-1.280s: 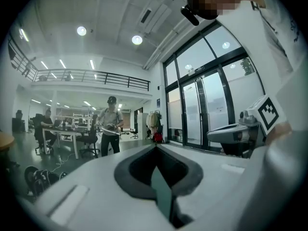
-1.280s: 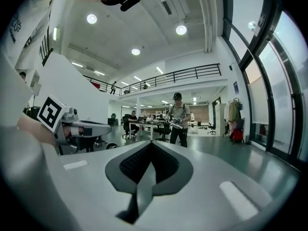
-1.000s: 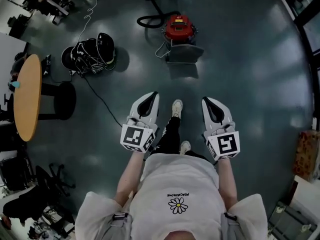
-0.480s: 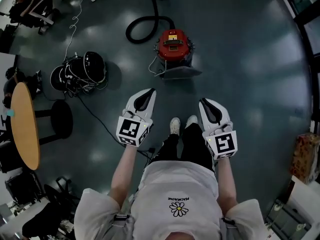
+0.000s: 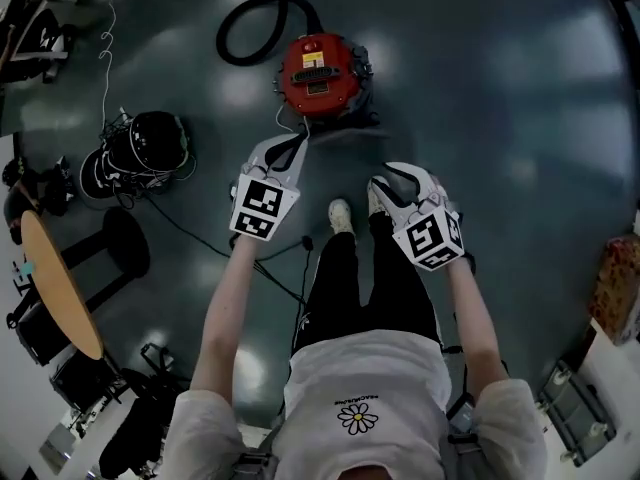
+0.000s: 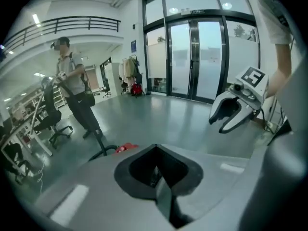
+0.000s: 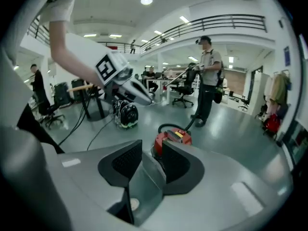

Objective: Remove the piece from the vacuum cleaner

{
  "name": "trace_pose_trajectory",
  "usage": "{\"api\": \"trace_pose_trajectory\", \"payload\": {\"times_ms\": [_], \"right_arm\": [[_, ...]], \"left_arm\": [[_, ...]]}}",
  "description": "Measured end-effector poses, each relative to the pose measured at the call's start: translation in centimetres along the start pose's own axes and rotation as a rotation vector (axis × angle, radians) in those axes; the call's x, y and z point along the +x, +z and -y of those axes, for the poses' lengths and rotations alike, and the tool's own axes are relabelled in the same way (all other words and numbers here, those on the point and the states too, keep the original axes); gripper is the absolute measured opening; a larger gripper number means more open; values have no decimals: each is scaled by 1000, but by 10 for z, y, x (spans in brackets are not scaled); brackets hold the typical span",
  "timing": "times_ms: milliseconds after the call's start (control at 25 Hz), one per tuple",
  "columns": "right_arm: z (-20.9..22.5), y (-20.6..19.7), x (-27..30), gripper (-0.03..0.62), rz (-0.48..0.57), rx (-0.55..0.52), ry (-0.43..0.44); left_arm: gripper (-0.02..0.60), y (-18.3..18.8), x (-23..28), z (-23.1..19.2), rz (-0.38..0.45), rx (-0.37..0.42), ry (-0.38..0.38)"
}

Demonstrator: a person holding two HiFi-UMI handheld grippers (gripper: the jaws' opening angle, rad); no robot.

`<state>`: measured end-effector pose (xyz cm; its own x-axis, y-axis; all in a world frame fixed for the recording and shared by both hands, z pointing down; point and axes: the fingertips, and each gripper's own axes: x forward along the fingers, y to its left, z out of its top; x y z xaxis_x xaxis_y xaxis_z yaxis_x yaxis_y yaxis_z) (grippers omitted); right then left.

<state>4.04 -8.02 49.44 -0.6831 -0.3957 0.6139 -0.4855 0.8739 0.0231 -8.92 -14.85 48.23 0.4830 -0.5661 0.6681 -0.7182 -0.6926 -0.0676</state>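
Vacuum cleaner [image 5: 318,68] is a red round unit sitting on the floor [image 5: 500,88], straight ahead of the person's feet. Its black hose [image 5: 240,28] is plugged into the far side, loops left and runs out of the top of the head view. There's a dark grey part low on the near right side of the vacuum; I can't tell from here whether that's the piece.

Left tool [image 5: 292,146] is clenched, tips meeting, nothing in it. In the head view its tip is just short of the vacuum's near edge, not touching. The left gripper view shows only a sliver of red [image 6: 126,148] past the jaws.

Right tool [image 5: 385,186] is released, jaws a little apart and empty. It hangs over the person's right shoe, further back from the vacuum than the left tool. In the right gripper view the vacuum [image 7: 172,137] shows through the gap, well beyond the tips.

Left of the vacuum, on the floor: a black round unit wound with white cables [image 5: 140,148], with a cord trailing toward the person's legs. Further left there's a stool [image 5: 115,238] and a round wooden counter [image 5: 55,288].

Another person [image 7: 207,81] stands behind the vacuum, near the hose.
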Motion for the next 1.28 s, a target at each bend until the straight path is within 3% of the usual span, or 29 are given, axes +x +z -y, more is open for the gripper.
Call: {"api": "trace_pose_trajectory", "payload": {"times_ms": [240,400,640,880,960,1000,1040,1080,1280], "right_arm": [[15,-79,97,223,-199,-103,117],[22,-127,142,270,-309,-100,140],[31,-185,189,310,-456,-79,177],[34,-229,220,308,-596,-79,242],[37,-244,229,293,-650,-77,248],[40,-252,232,253,-684,-82,242],[42,-258,234,125,-717,-93,231],[43,-263,235,44,-742,-100,226],[31,-265,231,35,-751,-59,253]], "left_arm": [[2,-80,120,-37,-187,31,-60],[3,-122,170,-40,-298,120,-124],[3,-149,213,-46,-349,161,-156],[3,-170,228,-40,-413,185,-194],[3,-170,229,-41,-417,172,-194],[3,-170,230,-42,-426,163,-199],[3,-170,231,-42,-436,158,-207],[3,-169,232,-41,-446,159,-216],[3,-169,232,-41,-465,169,-234]]}}
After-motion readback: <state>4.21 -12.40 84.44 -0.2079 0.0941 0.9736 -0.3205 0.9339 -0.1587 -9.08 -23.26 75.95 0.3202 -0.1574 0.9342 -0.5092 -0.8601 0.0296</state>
